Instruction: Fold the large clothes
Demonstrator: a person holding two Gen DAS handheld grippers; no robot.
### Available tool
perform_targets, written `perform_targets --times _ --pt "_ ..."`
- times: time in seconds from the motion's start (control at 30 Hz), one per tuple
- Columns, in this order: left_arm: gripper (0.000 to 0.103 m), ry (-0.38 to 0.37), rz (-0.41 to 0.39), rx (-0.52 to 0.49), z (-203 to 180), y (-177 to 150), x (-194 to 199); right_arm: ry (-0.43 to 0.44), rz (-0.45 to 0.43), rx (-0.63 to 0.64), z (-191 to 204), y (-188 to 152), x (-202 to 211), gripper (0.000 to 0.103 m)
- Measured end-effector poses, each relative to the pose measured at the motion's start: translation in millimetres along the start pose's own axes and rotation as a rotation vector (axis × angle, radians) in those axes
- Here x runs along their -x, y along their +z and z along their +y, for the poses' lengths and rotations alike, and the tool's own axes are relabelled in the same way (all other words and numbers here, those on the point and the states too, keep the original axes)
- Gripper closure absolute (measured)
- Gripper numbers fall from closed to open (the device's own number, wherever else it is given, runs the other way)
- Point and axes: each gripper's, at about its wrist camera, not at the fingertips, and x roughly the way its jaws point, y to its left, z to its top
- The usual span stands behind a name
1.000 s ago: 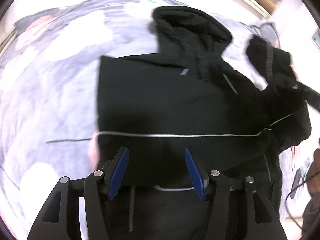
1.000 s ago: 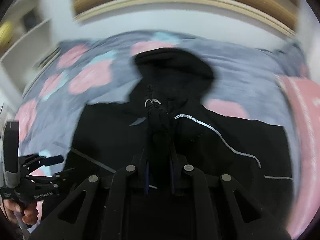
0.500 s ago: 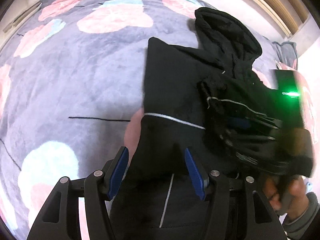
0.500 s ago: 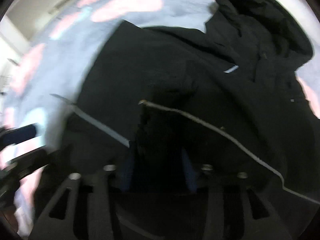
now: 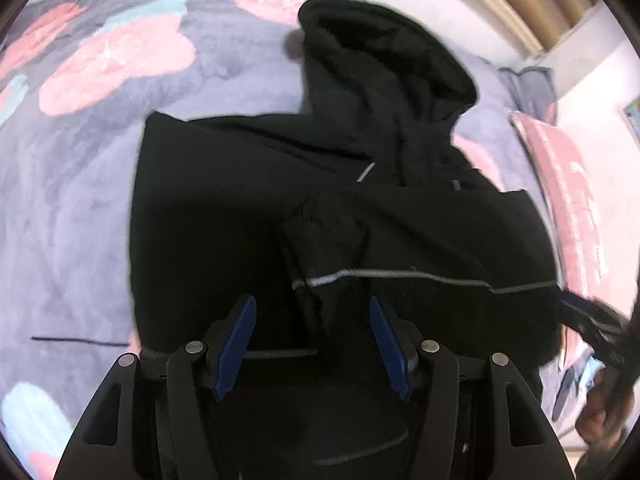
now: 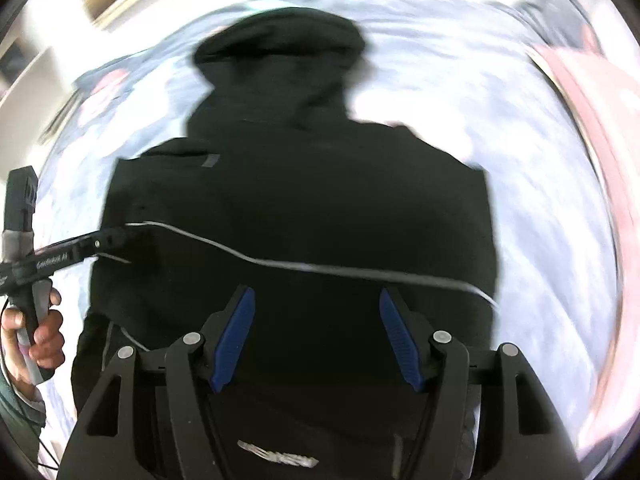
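The left gripper [image 5: 312,346] points steeply down over the lower part of the black hooded jacket [image 5: 248,216] with its blue pads [image 5: 236,346] standing apart and gripping nothing, and a folded sleeve [image 5: 332,240] with a grey reflective stripe [image 5: 400,275] lies just beyond them. The right gripper [image 6: 316,336] hangs over the same jacket with its jaws opening, their pads clear of the fabric below. The jacket lies flat on a grey blanket [image 5: 80,184] with pink and teal blotches, sleeves folded across the body and hood [image 5: 384,64] at the far end; a pink pillow [image 5: 568,200] lies beside it, and the person's left hand [image 6: 36,332] holds its gripper's handle at the jacket's left edge.
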Motion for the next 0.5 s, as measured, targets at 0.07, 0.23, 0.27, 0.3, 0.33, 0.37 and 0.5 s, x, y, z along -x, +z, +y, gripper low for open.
perform_targets --times 0.07,0.23,0.27,0.3,0.33,0.37,0.5 --pt "0.043 -0.020 0.045 0.011 0.9 5.3 -18.0 -0.014 0.012 -0.043 -12.2 -5.8 -1.8 0.036" --pt "0.082 -0.017 0.072 -0.006 -9.6 7.4 -33.2 -0.033 0.001 -0.066 -24.1 -9.4 1.3 0.036" --pt "0.083 -0.013 0.041 -0.018 -12.7 6.5 -24.0 -0.031 -0.005 -0.067 -24.7 -7.3 3.7 0.036" --pt "0.084 -0.017 0.016 -0.024 -15.3 6.5 -14.6 -0.026 -0.013 -0.065 -25.4 -5.1 6.5 0.036" --pt "0.085 -0.030 -0.021 -0.027 -17.7 6.6 1.5 -0.015 -0.019 -0.062 -26.1 -3.8 8.8 0.036" --pt "0.085 -0.039 -0.042 -0.024 -17.9 5.9 13.5 -0.002 -0.026 -0.057 -25.3 -1.6 11.7 0.036" --pt "0.085 -0.118 -0.169 0.001 -8.7 3.8 84.8 -0.021 -0.034 -0.034 -21.0 6.5 10.3 0.036"
